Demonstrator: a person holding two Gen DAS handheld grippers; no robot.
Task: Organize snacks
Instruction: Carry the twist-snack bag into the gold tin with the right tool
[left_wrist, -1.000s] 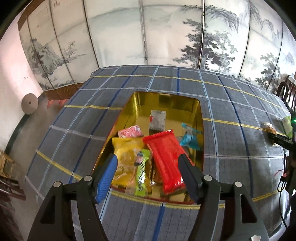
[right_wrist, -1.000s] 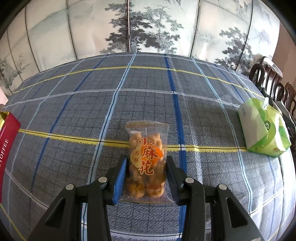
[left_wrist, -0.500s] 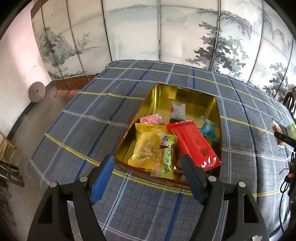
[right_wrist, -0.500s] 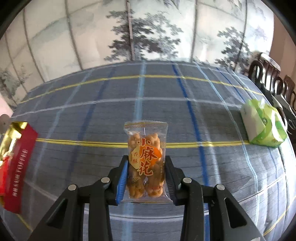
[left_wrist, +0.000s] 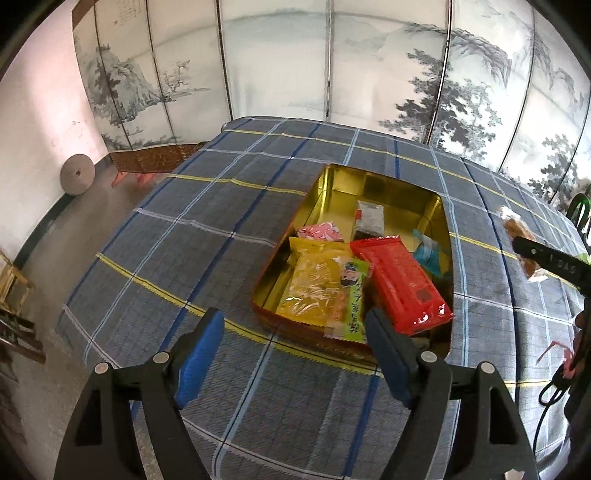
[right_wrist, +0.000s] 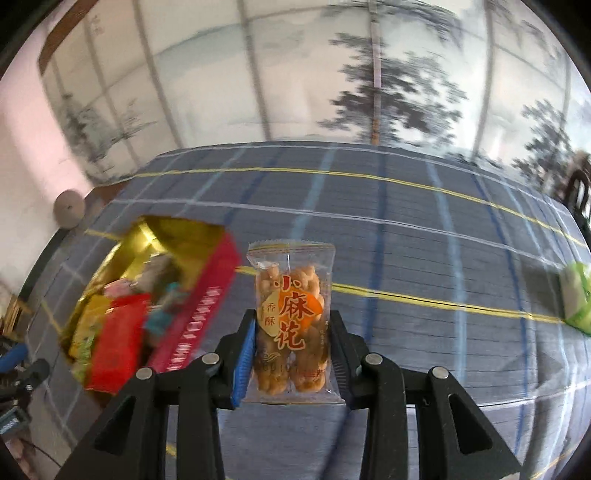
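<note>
Right wrist view: our right gripper (right_wrist: 291, 363) clamps the twist-snack packet (right_wrist: 291, 317) at frame centre
Our left gripper (left_wrist: 295, 354), jaws just widening and empty, faces the gold tin (left_wrist: 384, 192) of snacks mid-frame

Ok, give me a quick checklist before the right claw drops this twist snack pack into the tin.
1. Grip: right claw shut on the pack, pads on both sides: ok.
2. Pack clear of the cloth, lifted: ok.
3. Pack over the tin: not ok, the tin lies to the left in the right wrist view.
4. Room in the tin: ok, bare gold floor at the far end.
5. Left claw out of the way: ok, open and empty, its jaws just opened wider, short of the tin's near rim.
6. Red pack lying flat: not ok, its end sticks over the rim.
</note>
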